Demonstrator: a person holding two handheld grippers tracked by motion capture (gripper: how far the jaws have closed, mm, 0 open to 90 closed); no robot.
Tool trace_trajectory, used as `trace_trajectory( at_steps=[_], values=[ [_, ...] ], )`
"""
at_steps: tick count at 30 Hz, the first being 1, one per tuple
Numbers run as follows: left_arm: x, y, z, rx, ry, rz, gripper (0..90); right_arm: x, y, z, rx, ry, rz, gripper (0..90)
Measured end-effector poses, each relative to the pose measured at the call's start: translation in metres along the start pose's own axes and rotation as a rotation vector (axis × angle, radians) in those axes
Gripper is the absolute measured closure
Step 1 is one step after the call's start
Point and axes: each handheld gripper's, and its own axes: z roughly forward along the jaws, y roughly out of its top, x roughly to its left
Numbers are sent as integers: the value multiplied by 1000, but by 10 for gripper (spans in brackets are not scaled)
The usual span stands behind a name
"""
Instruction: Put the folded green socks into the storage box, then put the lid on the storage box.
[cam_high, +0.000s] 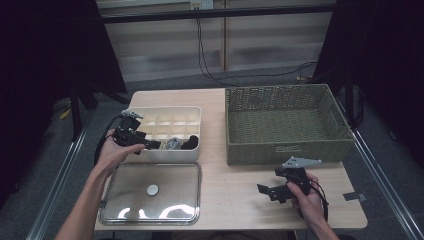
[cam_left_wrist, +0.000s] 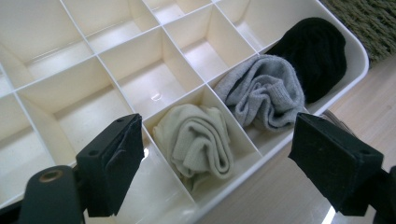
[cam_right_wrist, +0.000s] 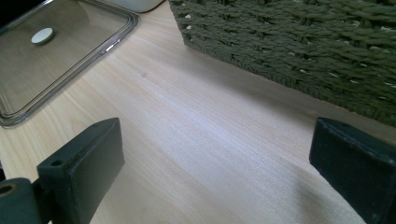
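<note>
A white divided organiser box (cam_high: 164, 112) (cam_left_wrist: 56, 70) sits at the table's left. Three rolled socks fill its near row: a cream sock (cam_left_wrist: 198, 142), a grey sock (cam_left_wrist: 264, 95) (cam_high: 173, 143) and a black sock (cam_left_wrist: 317, 51) (cam_high: 190, 142). My left gripper (cam_high: 155, 145) (cam_left_wrist: 224, 170) hovers open at the box's near edge, its jaws either side of the cream sock without touching it. My right gripper (cam_high: 264, 190) (cam_right_wrist: 219, 172) is open and empty above bare table in front of the green woven basket (cam_high: 287, 122) (cam_right_wrist: 299, 42).
A clear lid (cam_high: 150, 192) (cam_right_wrist: 51, 51) with a round white knob lies flat in front of the box. The basket is empty. Bare wood lies between lid and right gripper. Cables hang behind the table.
</note>
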Motion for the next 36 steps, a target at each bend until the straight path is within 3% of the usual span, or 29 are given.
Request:
trace_trajectory(
  at_steps=[5, 12, 23, 27, 34, 36],
  values=[
    [-4, -7, -12, -68, 10, -6, 157, 1, 1, 1, 9, 9, -10, 28],
    [-6, -16, -26, -107, 1, 12, 168, 3, 4, 5, 13, 2, -14, 30],
    [-8, -39, -42, -160, 25, -7, 163, 7, 8, 8, 14, -33, -17, 26],
    [-9, -48, -48, -188, 16, -26, 162, 8, 9, 8, 19, -58, -10, 29],
    [-8, -69, -54, -221, 27, -48, 158, 12, 10, 5, -9, -74, -7, 110],
    [-7, -76, -54, -220, 33, -53, 156, 13, 11, 4, -12, -60, 4, 156]
  ],
)
